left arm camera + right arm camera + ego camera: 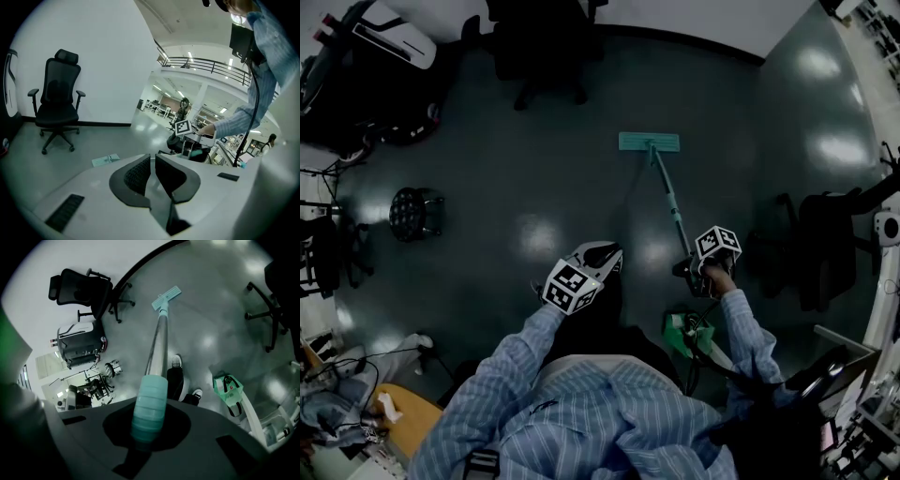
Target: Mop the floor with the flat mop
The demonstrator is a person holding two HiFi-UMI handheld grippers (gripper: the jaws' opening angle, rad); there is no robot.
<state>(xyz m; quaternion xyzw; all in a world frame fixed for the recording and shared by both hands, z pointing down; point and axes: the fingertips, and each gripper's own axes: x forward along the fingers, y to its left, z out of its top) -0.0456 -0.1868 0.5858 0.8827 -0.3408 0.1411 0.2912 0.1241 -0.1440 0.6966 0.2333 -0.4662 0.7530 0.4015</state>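
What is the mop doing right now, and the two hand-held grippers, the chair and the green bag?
flat mop: head flat on the floor, handle tilted up towards the person.
right hand-held gripper: shut on the flat mop's teal grip.
left hand-held gripper: shut, holding nothing.
office chair: upright by the wall, nobody in it.
green bag: resting on the floor.

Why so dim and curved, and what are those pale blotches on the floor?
Head view: dim, with glare as pale patches on the glossy floor. Left gripper view: brighter, fisheye-curved wall. Right gripper view: fisheye too; the near mop grip looks soft.
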